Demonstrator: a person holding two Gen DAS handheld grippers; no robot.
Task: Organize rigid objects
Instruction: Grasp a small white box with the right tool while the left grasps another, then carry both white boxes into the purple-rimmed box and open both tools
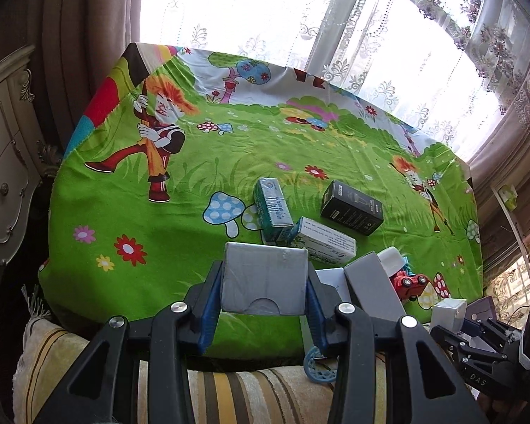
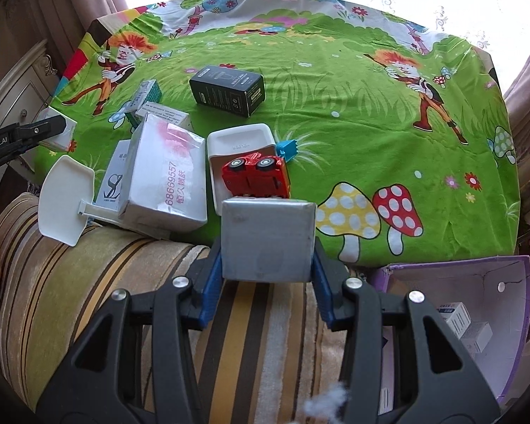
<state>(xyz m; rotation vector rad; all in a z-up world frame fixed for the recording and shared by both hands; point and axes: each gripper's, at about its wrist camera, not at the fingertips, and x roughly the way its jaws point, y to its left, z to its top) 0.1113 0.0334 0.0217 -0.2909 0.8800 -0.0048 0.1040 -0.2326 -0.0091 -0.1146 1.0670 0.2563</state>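
Note:
My left gripper [image 1: 265, 272] is shut on a small silver-grey box [image 1: 265, 282], held above the near edge of the cartoon-print tablecloth [image 1: 123, 194]. My right gripper [image 2: 268, 251] is shut on a similar silver-grey box [image 2: 268, 236], just in front of a red toy car [image 2: 256, 176] that lies on its side against a white tray [image 2: 240, 139]. On the cloth lie a black box [image 2: 228, 90], a green box [image 1: 274, 208], a white-and-green box [image 1: 327, 242] and a large white box with red print [image 2: 166, 173].
A purple cardboard box [image 2: 459, 279] with small white cartons inside stands open at the lower right, beside a striped cushion [image 2: 88, 282]. A white scoop [image 2: 65, 199] overhangs the table edge. A blue toy [image 2: 288, 148] lies behind the car. A cabinet [image 1: 3, 162] stands on the left.

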